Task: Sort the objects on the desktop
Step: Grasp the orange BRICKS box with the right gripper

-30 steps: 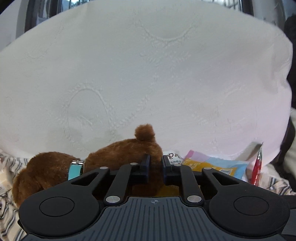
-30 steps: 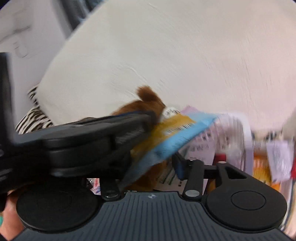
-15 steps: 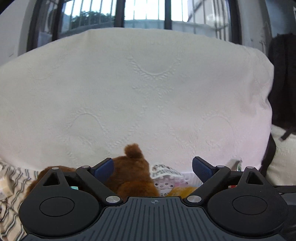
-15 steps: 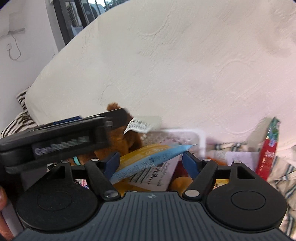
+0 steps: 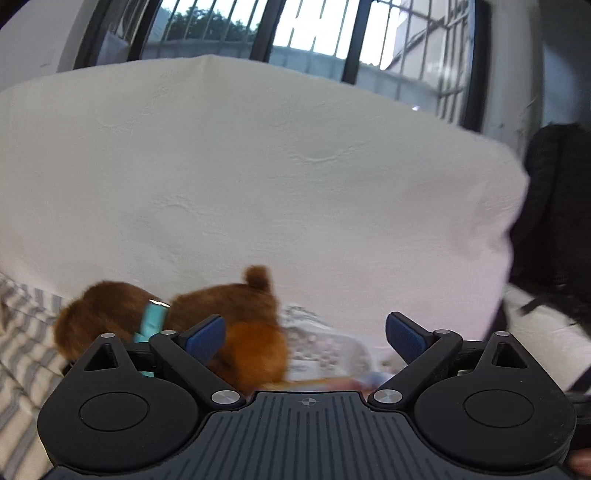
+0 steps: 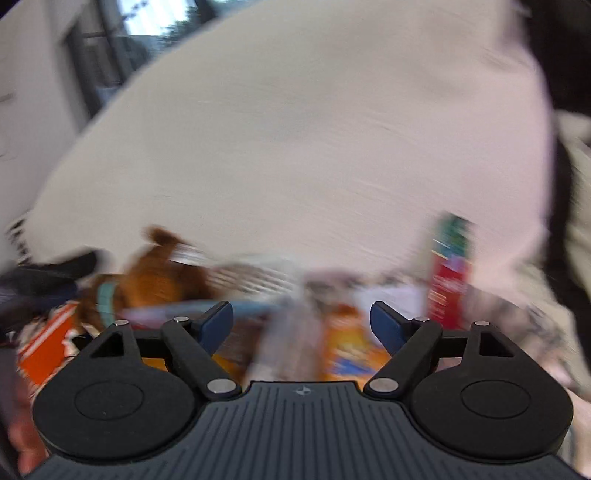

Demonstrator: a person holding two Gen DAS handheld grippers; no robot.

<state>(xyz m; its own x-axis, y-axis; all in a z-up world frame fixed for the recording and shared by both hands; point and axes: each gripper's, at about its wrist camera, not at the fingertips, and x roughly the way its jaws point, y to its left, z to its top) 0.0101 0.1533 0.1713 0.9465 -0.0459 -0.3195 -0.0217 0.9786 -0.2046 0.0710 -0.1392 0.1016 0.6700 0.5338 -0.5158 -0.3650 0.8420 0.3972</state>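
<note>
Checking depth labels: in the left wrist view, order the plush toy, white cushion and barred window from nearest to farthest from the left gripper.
1. plush toy, just ahead of left gripper, left of centre.
2. white cushion, behind the toy, filling the middle.
3. barred window, behind the cushion, top.

A: What blocks the way ahead?
B: The big white pillow point(image 5: 258, 184) walls off the far side; the brown plush dog point(image 5: 207, 317) lies at its foot, left.
A: Any room?
B: Between dog and red packet point(image 6: 447, 280), blurred packets crowd the gap.
</note>
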